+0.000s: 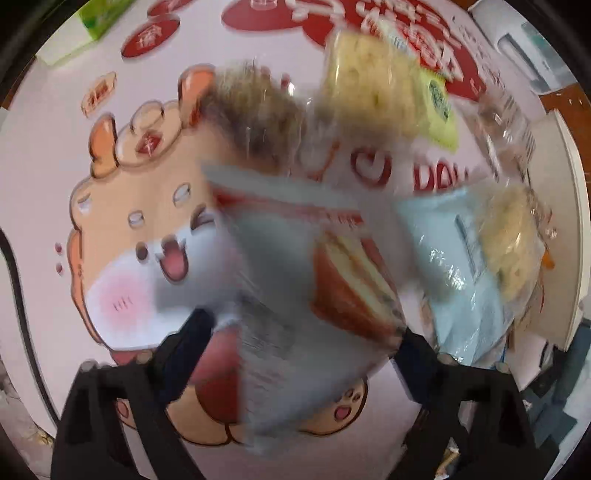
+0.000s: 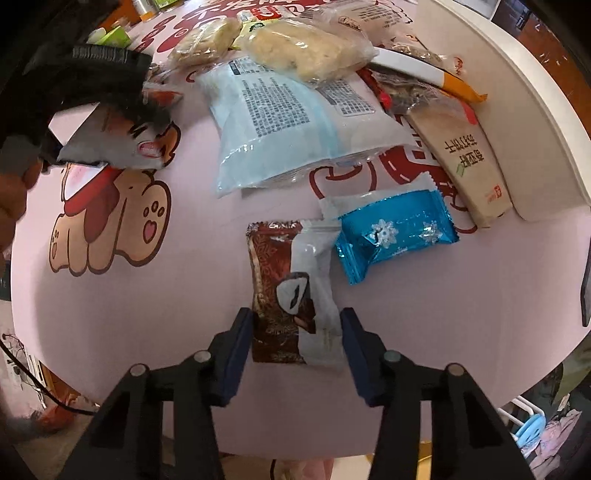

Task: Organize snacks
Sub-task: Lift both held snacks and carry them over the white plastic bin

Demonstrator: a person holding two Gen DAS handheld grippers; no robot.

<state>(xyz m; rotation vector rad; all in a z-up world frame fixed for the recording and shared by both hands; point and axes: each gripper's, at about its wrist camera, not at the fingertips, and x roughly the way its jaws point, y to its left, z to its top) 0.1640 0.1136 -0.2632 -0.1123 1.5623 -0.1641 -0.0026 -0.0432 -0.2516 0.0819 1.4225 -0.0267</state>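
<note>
My left gripper is shut on a grey snack packet with a cake picture, held above the pink mat; the packet is motion-blurred. It also shows in the right wrist view, held by the left gripper. My right gripper is open, its blue pads either side of a brown-and-white snack packet lying on the mat. A blue snowflake packet lies just beyond it.
A large pale-blue bag, clear-wrapped pastries, a beige box and an orange-tipped packet pile up by the white tray rim. A green box stands at the mat's far left.
</note>
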